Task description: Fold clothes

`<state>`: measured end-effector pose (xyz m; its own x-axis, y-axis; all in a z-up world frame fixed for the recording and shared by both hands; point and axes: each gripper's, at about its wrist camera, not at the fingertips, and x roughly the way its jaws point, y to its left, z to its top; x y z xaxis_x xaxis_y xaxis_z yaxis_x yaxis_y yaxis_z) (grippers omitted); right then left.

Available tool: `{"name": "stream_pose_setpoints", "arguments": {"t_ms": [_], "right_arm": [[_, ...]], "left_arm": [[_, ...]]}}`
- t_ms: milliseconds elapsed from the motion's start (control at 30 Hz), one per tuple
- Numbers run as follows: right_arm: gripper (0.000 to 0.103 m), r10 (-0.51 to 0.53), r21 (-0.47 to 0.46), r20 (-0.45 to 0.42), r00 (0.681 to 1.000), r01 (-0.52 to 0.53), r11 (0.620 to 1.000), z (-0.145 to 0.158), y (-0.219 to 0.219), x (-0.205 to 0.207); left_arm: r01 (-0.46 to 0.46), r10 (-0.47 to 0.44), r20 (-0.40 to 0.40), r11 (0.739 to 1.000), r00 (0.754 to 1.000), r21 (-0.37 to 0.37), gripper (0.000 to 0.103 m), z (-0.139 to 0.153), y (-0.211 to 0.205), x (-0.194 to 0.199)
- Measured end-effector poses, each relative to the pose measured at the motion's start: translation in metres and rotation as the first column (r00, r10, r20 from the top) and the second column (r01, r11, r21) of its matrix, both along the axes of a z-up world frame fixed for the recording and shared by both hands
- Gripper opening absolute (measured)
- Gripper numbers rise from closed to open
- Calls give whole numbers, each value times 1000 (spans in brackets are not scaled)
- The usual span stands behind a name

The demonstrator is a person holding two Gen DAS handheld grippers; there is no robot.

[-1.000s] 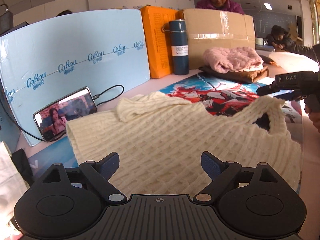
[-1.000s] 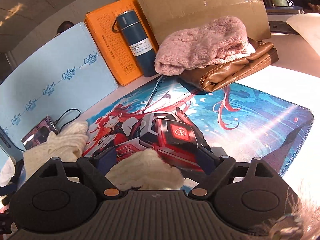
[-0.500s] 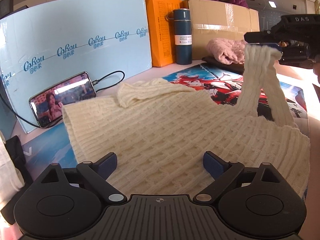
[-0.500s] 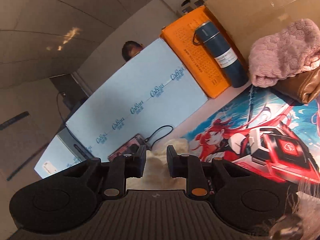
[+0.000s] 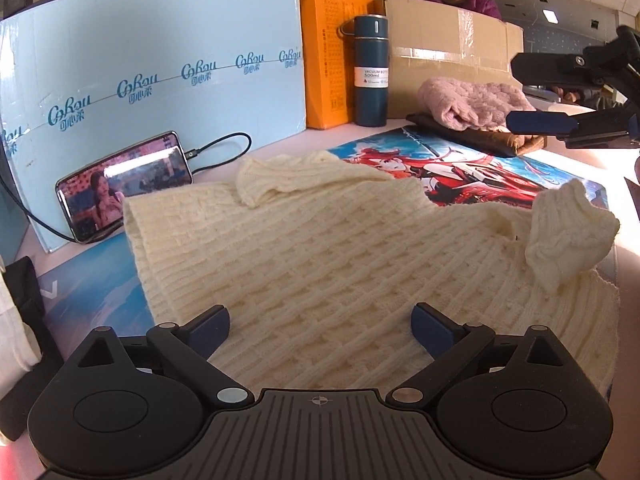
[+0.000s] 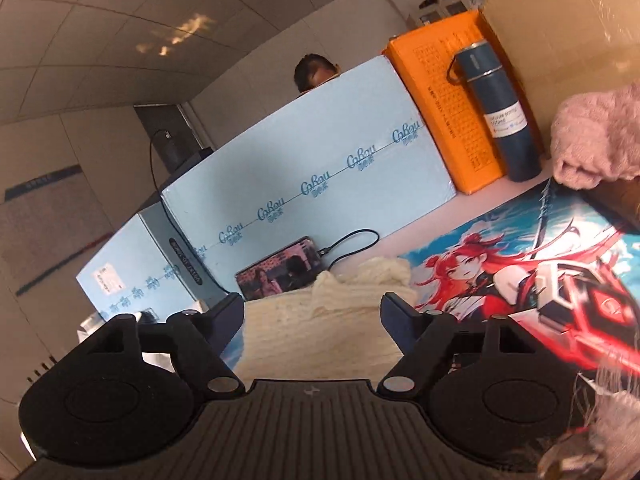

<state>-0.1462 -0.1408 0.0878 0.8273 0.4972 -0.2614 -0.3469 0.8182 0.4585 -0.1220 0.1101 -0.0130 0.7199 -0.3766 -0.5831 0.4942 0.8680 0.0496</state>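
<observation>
A blue vacuum bottle stood upright at the back of the table. Just left of it leaned an orange box, then a light-blue board with a phone propped against it. Right of the bottle stood a cardboard box; an anime-print mat lay before it.

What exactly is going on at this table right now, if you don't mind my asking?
A person with a handheld gripper in each hand is folding a cream knit sweater spread over a printed desk mat. One sleeve lies folded onto the body. The left gripper hovers open over the hem, and the right gripper is open in the air, holding nothing.
</observation>
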Motion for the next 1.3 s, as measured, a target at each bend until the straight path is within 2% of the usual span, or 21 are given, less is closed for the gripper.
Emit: {"name": "stream_pose_setpoints", "arguments": {"t_ms": [133, 200, 267, 367, 500, 567, 733, 833, 967, 1000, 1033, 1067, 1133, 1233, 1300], "right_arm": [[86, 91, -183, -2, 996, -90, 979, -5, -3, -16], [92, 224, -273, 18, 975, -210, 939, -5, 7, -32], [98, 340, -355, 27, 940, -309, 882, -6, 18, -46], [99, 409, -455, -6, 913, -366, 812, -13, 35, -50], [99, 316, -554, -39, 948, -284, 783, -25, 39, -33], [99, 330, -545, -49, 943, -303, 782, -25, 32, -28], [99, 342, -624, -44, 939, -293, 724, -20, 29, -32], [99, 255, -604, -58, 965, -237, 761, -23, 17, -18], [95, 97, -473, -114, 989, -140, 870, -41, -14, 15], [89, 59, -424, -135, 989, -111, 899, -43, -22, 22], [75, 33, -384, -144, 989, -86, 919, -43, -28, 26], [66, 10, -342, -156, 988, -64, 937, -44, -34, 29], [37, -39, -289, -183, 982, -16, 957, -46, -43, 35], [23, -94, -262, -221, 971, 33, 965, -49, -49, 42], [20, -109, -189, -229, 967, 66, 980, -48, -56, 41]], "left_arm": [[0, 0, -1, 1000, 1000, 0, 100, 0, 0, 0], [0, 0, -2, 1000, 1000, -1, 100, 0, 0, 1], [0, 0, -4, 1000, 1000, -3, 100, -1, 0, 1], [-1, 1, -4, 1000, 1000, -3, 100, -1, 1, 1], [-1, 1, -2, 1000, 1000, -1, 100, -1, 0, 1], [-1, 1, -3, 1000, 1000, -2, 100, 0, 0, 1], [-1, 1, -6, 1000, 1000, -6, 100, -1, 1, 1], [-1, 1, -5, 1000, 1000, -6, 100, -1, 2, 1], [-1, 1, -4, 1000, 1000, -4, 100, 0, 1, 1], [-1, 1, -4, 1000, 1000, -4, 100, 0, 1, 1], [-1, 1, -4, 1000, 1000, -4, 100, -1, 1, 1], [-1, 1, -5, 1000, 1000, -5, 100, -1, 1, 1], [-1, 1, -6, 1000, 1000, -6, 100, -1, 1, 1], [-1, 1, -5, 1000, 1000, -5, 100, 0, 1, 1], [-1, 1, -5, 1000, 1000, -5, 100, -1, 1, 2]]}}
